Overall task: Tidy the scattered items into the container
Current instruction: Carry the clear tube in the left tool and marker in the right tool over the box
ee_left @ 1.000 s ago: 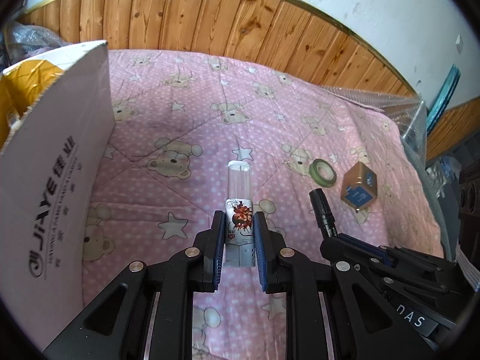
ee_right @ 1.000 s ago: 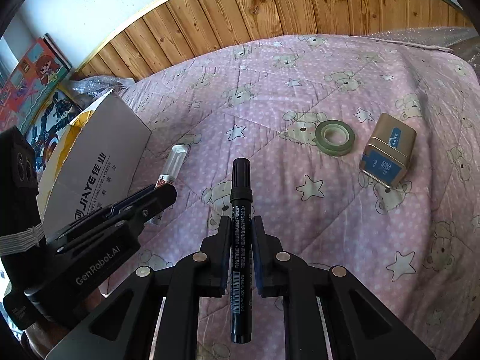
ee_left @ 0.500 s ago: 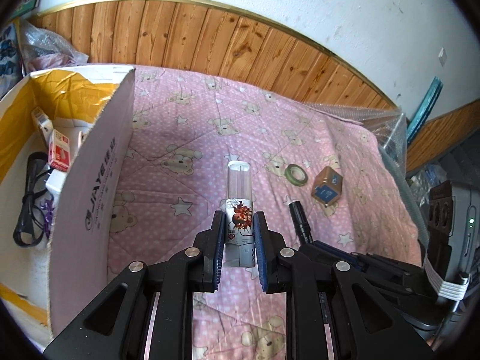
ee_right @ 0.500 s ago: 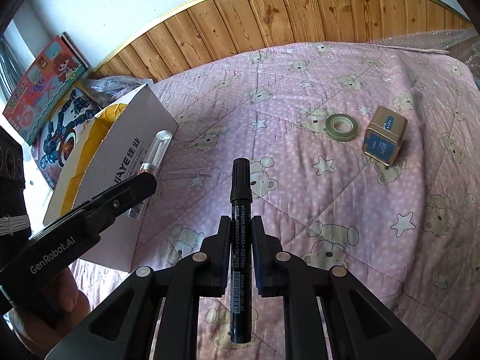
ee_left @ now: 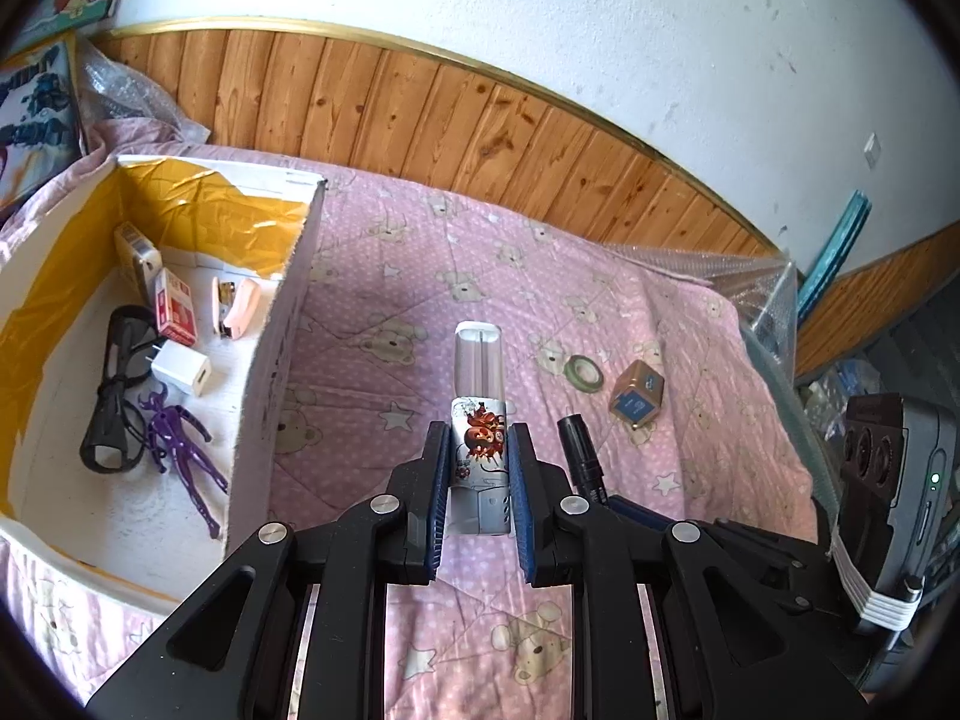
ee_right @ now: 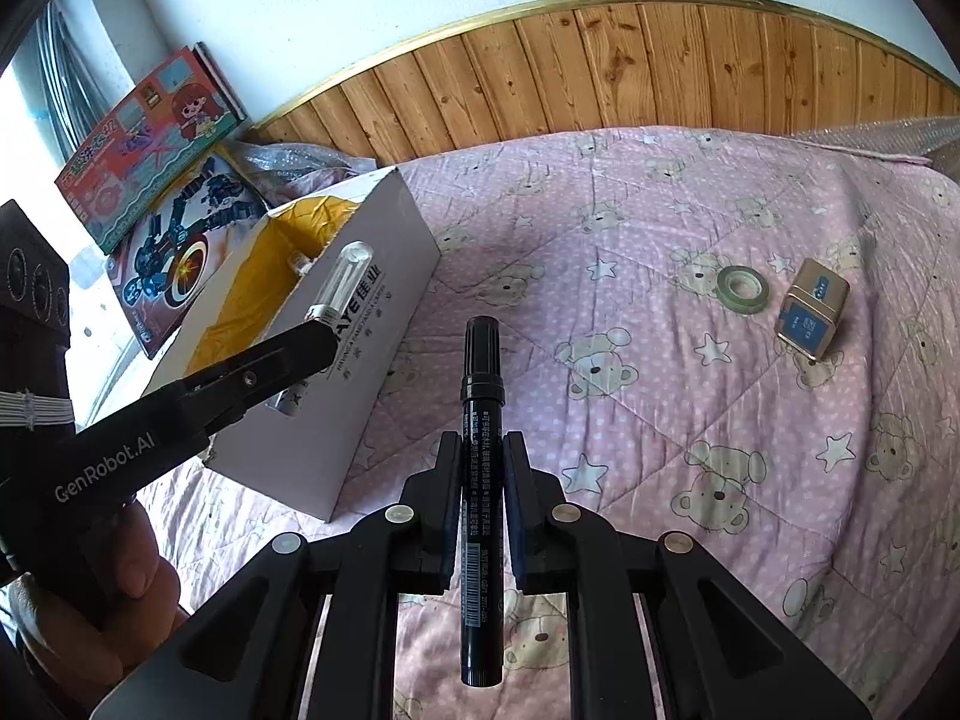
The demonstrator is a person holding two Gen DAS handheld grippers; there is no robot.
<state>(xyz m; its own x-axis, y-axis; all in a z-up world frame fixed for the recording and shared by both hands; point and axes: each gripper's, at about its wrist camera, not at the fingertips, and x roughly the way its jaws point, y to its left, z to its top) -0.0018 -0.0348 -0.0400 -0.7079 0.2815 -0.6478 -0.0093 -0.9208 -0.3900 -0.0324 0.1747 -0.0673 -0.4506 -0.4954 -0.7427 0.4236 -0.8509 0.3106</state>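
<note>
We have both loads lifted off the bed (ee_right: pixel 690 360) and near the box (ee_left: pixel 288 324): left tool (ee_left: pixel 478 480) clamped on a clear bottle (ee_left: pixel 478 396), right tool (ee_right: pixel 482 468) clamped on a black marker (ee_right: pixel 480 438). Step in hand, as we judge it: carrying them to the box. Next, each tool must clear the box wall and let go inside; tape roll (ee_right: pixel 743 289) and small tin (ee_right: pixel 813 315) lie on the bed.
</note>
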